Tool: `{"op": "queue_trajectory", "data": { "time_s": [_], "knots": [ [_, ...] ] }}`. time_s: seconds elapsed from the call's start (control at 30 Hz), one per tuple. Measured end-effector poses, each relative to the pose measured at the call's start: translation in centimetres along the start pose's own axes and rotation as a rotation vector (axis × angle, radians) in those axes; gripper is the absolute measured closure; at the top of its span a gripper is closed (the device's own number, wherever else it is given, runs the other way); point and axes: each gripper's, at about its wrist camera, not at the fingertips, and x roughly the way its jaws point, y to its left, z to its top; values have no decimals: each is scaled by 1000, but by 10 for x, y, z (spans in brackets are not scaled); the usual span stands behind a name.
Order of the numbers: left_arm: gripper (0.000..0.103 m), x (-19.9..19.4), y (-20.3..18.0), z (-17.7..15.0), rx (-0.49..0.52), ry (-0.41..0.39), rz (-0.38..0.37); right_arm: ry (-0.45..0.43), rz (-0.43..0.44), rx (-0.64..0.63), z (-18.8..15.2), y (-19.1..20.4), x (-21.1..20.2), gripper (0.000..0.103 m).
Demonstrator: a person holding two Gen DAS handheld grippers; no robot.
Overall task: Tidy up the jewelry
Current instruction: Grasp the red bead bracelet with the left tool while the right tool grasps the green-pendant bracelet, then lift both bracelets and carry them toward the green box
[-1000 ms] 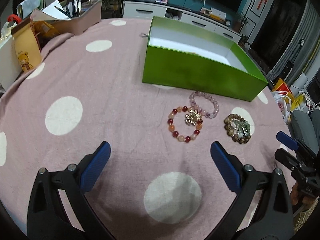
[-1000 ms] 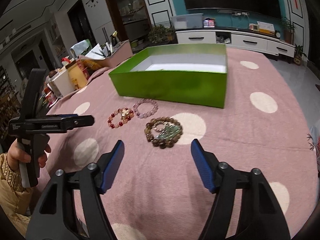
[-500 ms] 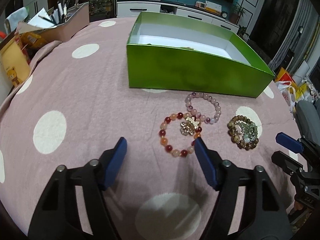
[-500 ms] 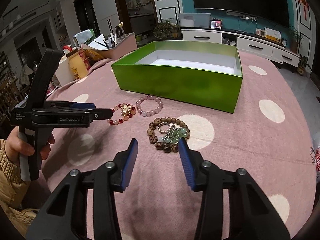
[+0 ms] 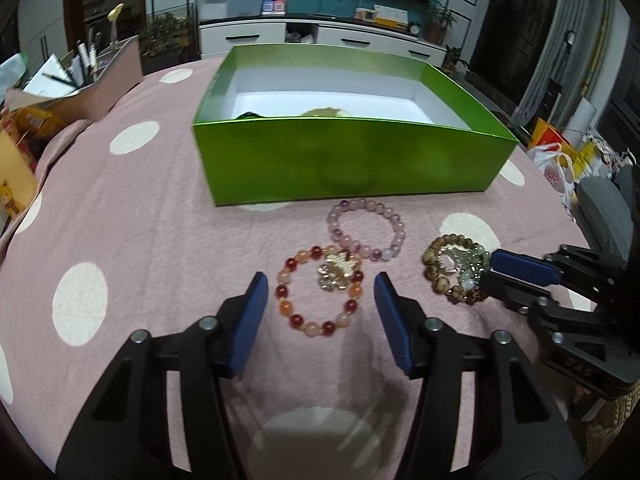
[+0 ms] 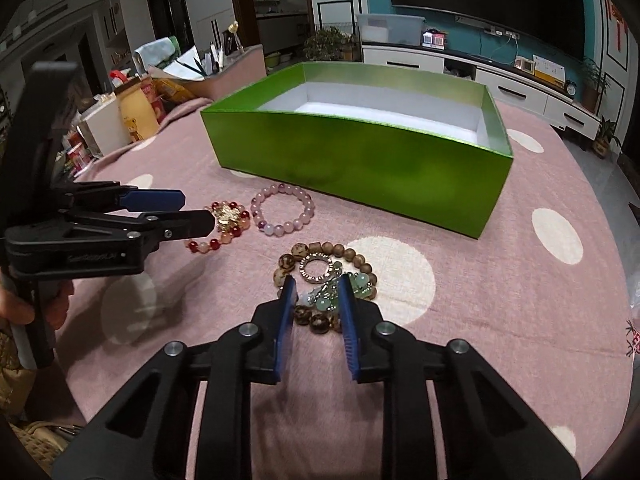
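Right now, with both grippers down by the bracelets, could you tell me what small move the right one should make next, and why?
Probably close the right gripper on the brown wooden-bead bracelet. It is open, its pads already straddle the green charm cluster at that bracelet's near edge, and the green box waits just behind.

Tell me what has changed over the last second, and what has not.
Both grippers moved forward toward the jewelry and narrowed their jaws. The left gripper now straddles the red bead bracelet; the right gripper straddles the brown bead bracelet. Neither has closed on anything yet. The pink bead bracelet, both other bracelets and the green box lie where they were.
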Motion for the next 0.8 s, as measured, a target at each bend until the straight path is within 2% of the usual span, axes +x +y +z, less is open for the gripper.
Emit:
{"op": "queue_trajectory", "data": {
  "time_s": [0.2, 0.3, 0.43, 0.47, 0.63, 0.8],
  "knots": [
    [58, 10, -10, 5, 38, 9, -29, 34, -39, -14, 3, 0, 9, 85],
    [62, 16, -13, 7, 44, 17, -43, 58, -61, -1, 7, -3, 13, 94],
    [66, 22, -13, 7, 48, 26, -61, 62, -81, -21, 8, 0, 14, 98],
    [67, 23, -13, 7, 46, 27, -67, 52, -82, -18, 8, -1, 13, 102],
    [72, 24, -8, 7, 30, 31, -84, -7, -60, 29, 12, -10, -1, 102],
    [82, 26, -4, 9, 12, 34, -90, -53, -27, 56, 15, -14, -12, 103]
  ]
}}
